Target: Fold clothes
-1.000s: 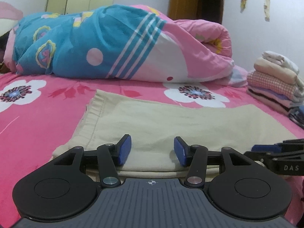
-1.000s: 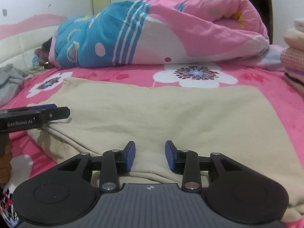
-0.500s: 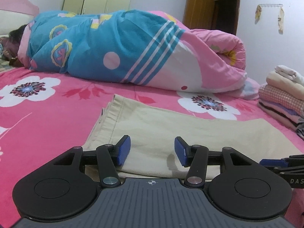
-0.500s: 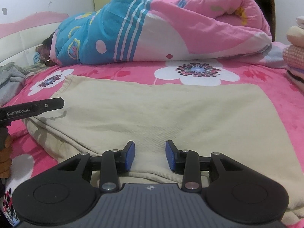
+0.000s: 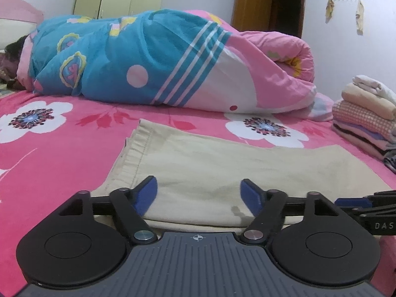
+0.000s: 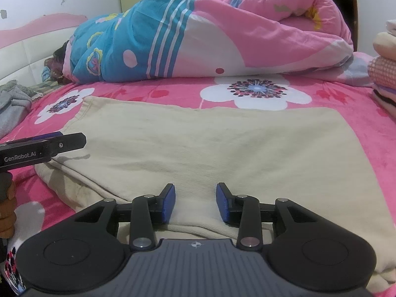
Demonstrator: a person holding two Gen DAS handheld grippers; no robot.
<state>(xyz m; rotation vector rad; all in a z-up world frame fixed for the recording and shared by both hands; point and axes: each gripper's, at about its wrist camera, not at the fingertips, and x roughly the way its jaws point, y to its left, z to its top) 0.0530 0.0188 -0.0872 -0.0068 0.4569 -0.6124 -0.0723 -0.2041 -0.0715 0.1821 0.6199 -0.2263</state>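
A beige garment [image 5: 235, 163] lies folded flat on the pink flowered bed [image 5: 61, 153], its stacked layers showing along the near edge. My left gripper [image 5: 199, 194] hovers low over that near edge. Its jaws are opening, and cloth lies under the gap with neither pad pressing on it. My right gripper [image 6: 196, 203] hangs over the same garment [image 6: 210, 143] near its front hem, open at a narrower gap and gripping nothing. The left gripper [image 6: 49, 146] juts in at the right wrist view's left edge, and the right gripper [image 5: 366, 205] shows at the left wrist view's right edge.
A rolled blue and pink quilt [image 5: 160, 61] fills the far side of the bed, with dark hair [image 5: 10, 57] at its left end. A stack of folded clothes [image 5: 366, 118] stands at the right. A grey garment [image 6: 12, 109] lies at the left edge, near a hand [image 6: 7, 212].
The left gripper's jaws have spread much wider over the garment's near edge. The right gripper keeps the same gap and place.
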